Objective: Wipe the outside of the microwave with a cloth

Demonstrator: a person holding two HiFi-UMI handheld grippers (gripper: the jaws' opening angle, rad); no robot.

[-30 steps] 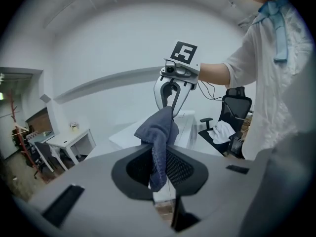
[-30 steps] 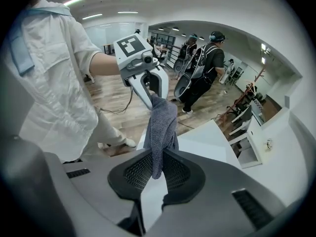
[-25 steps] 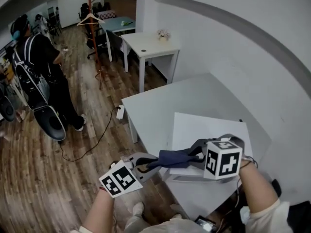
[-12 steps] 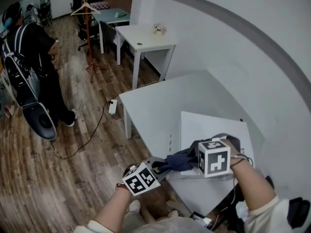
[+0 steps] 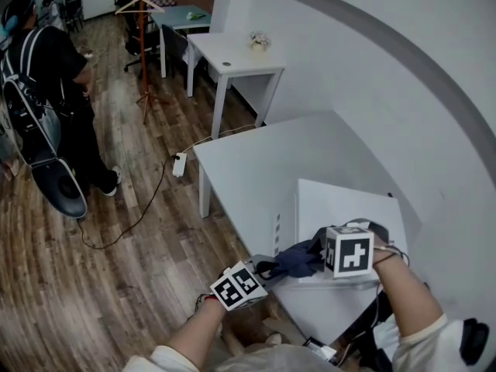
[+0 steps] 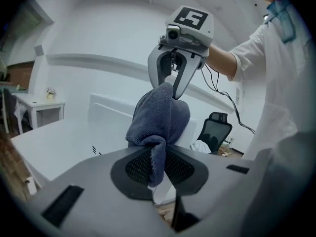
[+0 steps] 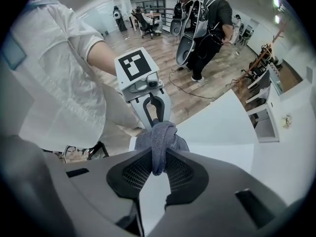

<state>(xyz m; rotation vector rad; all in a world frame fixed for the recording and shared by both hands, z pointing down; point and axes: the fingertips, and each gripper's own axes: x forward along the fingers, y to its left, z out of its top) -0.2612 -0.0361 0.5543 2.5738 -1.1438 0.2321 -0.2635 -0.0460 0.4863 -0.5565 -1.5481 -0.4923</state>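
At the microwave's (image 5: 345,206) near corner, the left gripper (image 5: 265,269) has its jaws clamped on one end of the cloth (image 5: 296,260). The right gripper (image 5: 316,251), just above the microwave's top, pinches the other end, its jaws having just eased wider. Best to lay the cloth flat against the casing before stroking.

An office: white desks (image 5: 236,64), office chairs (image 5: 174,53) and a coat stand (image 5: 142,22) are far beyond the left gripper (image 5: 267,270).

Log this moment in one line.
left gripper: shut on cloth | right gripper: jaws just opening, cloth between them | cloth: at microwave near corner
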